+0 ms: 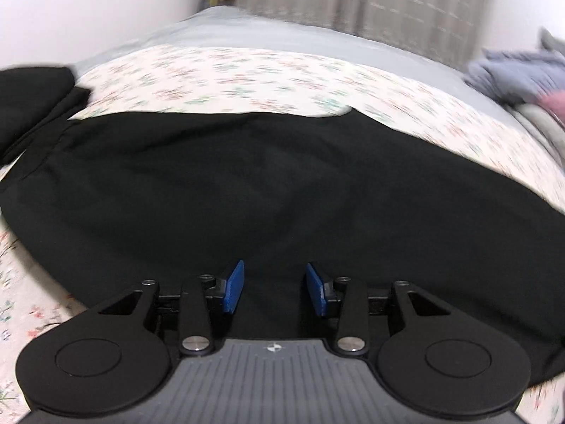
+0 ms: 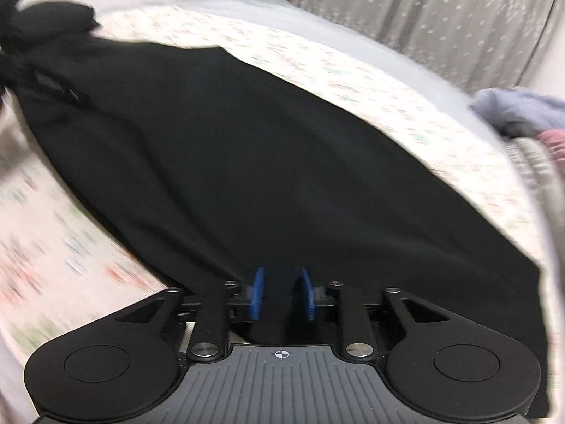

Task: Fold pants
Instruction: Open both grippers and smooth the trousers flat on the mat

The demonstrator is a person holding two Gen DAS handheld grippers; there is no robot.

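Left wrist view: your left gripper [image 1: 274, 288] hovers over the black pants [image 1: 247, 183] on the bed [image 1: 219, 74], fingers parted, gripping nothing; your right gripper [image 2: 281, 293] likewise

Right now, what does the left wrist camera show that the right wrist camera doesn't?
Only the left wrist view shows the left gripper, its blue pads well apart over the black pants with nothing pinched.

Only the right wrist view shows the right gripper, pads closer together but not visibly pressing the cloth, and a dark patch on the pants near their bunched far-left end.

Both show the pants spread on a floral sheet, a curtain behind, and a clothes pile at right.
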